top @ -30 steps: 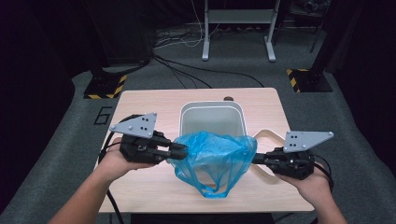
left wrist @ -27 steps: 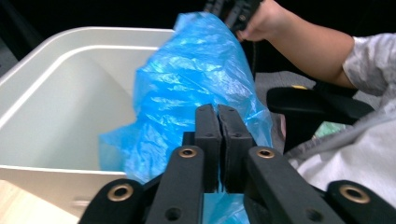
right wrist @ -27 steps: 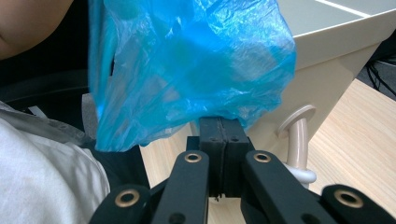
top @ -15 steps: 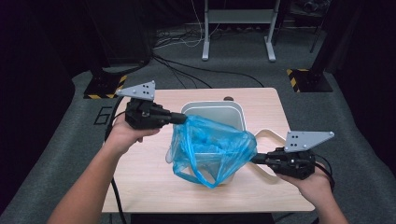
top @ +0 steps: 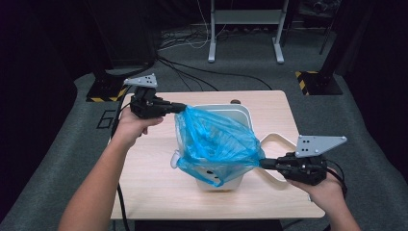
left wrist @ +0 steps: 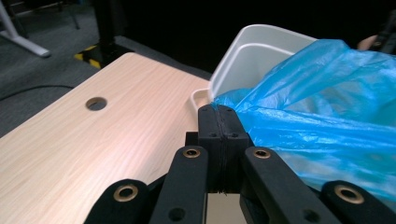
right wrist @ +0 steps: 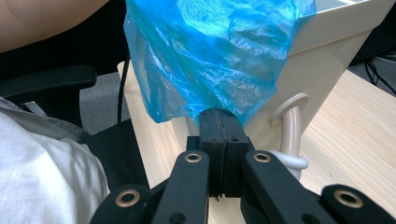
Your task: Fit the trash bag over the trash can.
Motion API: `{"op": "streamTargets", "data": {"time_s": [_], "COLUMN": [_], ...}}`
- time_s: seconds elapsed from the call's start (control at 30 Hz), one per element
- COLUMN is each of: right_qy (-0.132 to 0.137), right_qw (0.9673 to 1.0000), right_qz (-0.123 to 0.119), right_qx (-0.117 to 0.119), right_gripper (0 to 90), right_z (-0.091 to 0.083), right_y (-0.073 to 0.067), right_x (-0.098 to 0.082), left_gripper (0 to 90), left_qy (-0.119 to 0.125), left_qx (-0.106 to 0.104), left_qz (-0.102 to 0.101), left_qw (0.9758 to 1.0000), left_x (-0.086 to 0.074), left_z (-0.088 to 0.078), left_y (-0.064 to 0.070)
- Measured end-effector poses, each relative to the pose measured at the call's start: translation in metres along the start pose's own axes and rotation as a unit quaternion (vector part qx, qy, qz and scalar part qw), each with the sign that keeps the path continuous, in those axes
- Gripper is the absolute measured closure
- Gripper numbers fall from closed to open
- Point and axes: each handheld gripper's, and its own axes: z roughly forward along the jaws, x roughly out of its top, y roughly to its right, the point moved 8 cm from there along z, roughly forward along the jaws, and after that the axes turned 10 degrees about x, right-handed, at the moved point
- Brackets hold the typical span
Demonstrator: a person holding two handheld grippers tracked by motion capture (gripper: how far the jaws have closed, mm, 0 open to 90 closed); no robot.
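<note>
Blue bag (top: 216, 144) over bin (top: 240, 113) | left tongs (top: 179, 109) clenched on far corner, arm outstretched | right tongs (top: 263, 163) clenched near corner

Item count, high view:

- Grippers: two. The left gripper (top: 179, 109) is at upper left of centre; the right gripper (top: 266, 164) is at lower right.
- Grey plates: two, one on top of each gripper.
- Hands: two, one per gripper, entering from the bottom edge.
- Bag (top: 216, 144): one, blue, at frame centre.
- Bin (top: 239, 115): one, white, at centre.
- Handle (top: 276, 139): one, pale loop, right of the bin.
- Table (top: 149, 178): one, light wood.
- Holes (top: 235, 101) in the table: one, at its upper edge.
- Black-and-yellow striped feet: two, upper left and upper right.
</note>
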Motion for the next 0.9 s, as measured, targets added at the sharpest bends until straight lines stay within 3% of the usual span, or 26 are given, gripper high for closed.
{"op": "streamTargets", "data": {"time_s": [0.1, 0.23, 0.27, 0.3, 0.53, 0.7, 0.9], "right_qy": [0.005, 0.028, 0.028, 0.039, 0.048, 0.043, 0.021], "right_qw": [1.0, 0.9996, 0.9996, 0.9992, 0.9983, 0.9982, 0.9981], "right_qz": [0.001, 0.0, 0.0, -0.007, -0.033, -0.041, -0.048], "right_qx": [0.0, 0.009, 0.009, 0.005, -0.005, 0.003, 0.032], "right_gripper": [89.1, 75.1, 75.1, 70.5, 62.0, 59.5, 56.0], "right_z": [-0.002, -0.009, -0.009, -0.014, -0.023, -0.019, 0.004], "right_y": [-0.001, -0.003, -0.003, -0.006, -0.014, -0.017, -0.015], "right_x": [0.001, 0.007, 0.007, 0.012, 0.033, 0.046, 0.064], "left_gripper": [89.3, 89.2, 89.2, 89.2, 89.1, 89.0, 89.0], "left_qy": [-0.002, 0.002, 0.002, 0.001, -0.003, -0.007, -0.01], "left_qx": [-0.001, -0.005, -0.005, -0.005, -0.006, -0.006, -0.006], "left_qz": [0.001, 0.003, 0.003, 0.007, 0.017, 0.02, 0.017], "left_qw": [1.0, 1.0, 1.0, 1.0, 0.9998, 0.9998, 0.9998], "left_x": [-0.001, 0.001, 0.001, 0.002, 0.005, 0.004, 0.003], "left_z": [0.001, -0.001, -0.001, -0.002, -0.006, -0.006, -0.005], "left_y": [0.001, 0.005, 0.005, 0.007, 0.012, 0.011, 0.007]}}
